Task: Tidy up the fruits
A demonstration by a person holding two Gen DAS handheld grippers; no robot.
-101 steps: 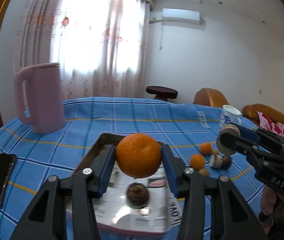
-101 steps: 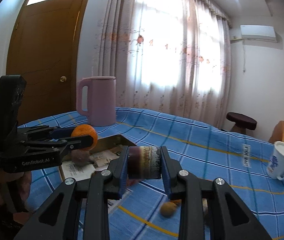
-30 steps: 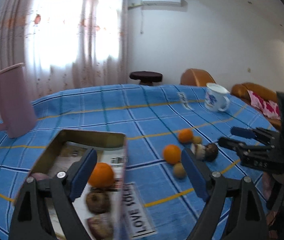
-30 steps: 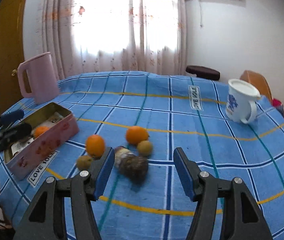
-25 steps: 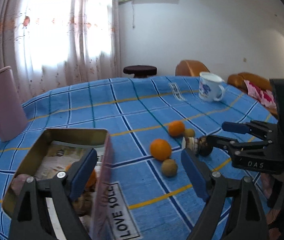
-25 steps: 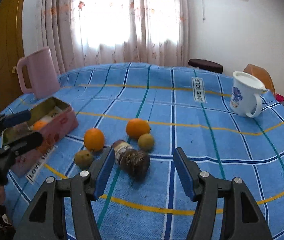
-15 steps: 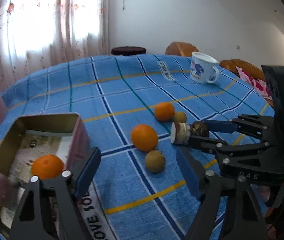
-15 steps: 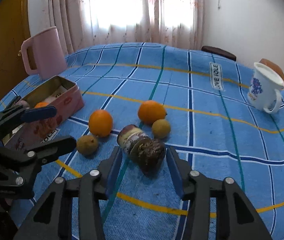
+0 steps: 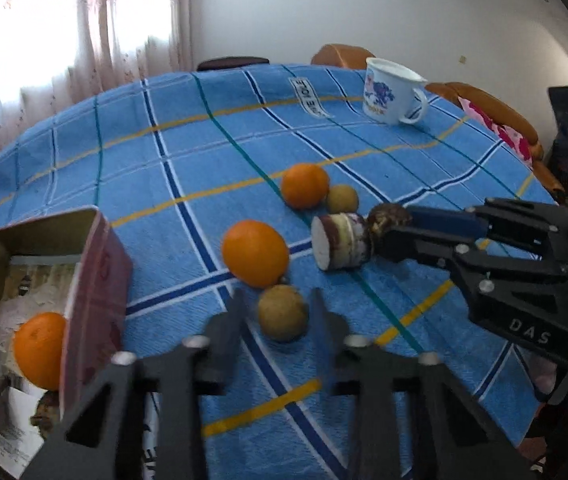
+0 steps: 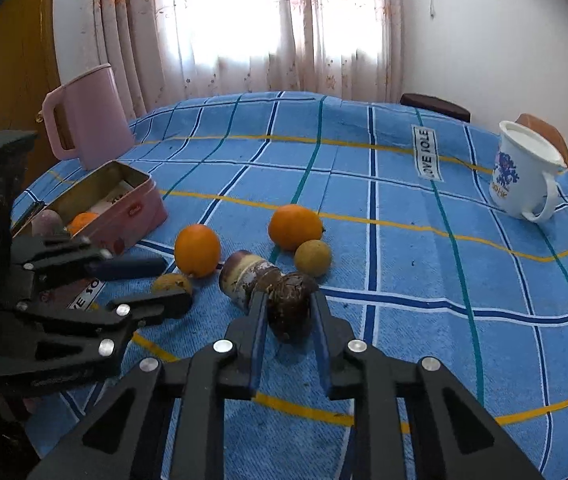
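A bright curtained window [image 10: 268,28] lights a table under a blue checked cloth [image 10: 403,248], with a white wall behind it. On the cloth stand a pink jug [image 10: 88,120] at the far left edge and a white mug with blue print [image 10: 523,176] off to the far right. A pink tin box [image 10: 124,208] sits near the jug, lined with printed paper, and one orange [image 9: 40,350] already lies inside it, along with something pale purple at the near end that I cannot make out clearly. My left gripper [image 9: 280,316] points down at the cloth just beside that box, and its jaws have come in on the small brownish-yellow round fruit [image 9: 283,312], which sits between them on the cloth; the fingers are blurred here, so I cannot see the pads pressing. Just behind that fruit, almost touching it, is a loose orange [image 9: 255,253]. Further off are a second orange [image 9: 305,185] and another small yellow fruit [image 9: 342,199], side by side. My right gripper [image 10: 288,314] is closed narrow on a dark brown, rough-skinned fruit [image 10: 289,304], held low over the cloth. Right against that dark fruit lies a cut, banded piece [image 10: 246,278] on its side, pale face turned away from my right gripper. The remaining loose fruit are clustered in the middle of the table, well apart from the mug.
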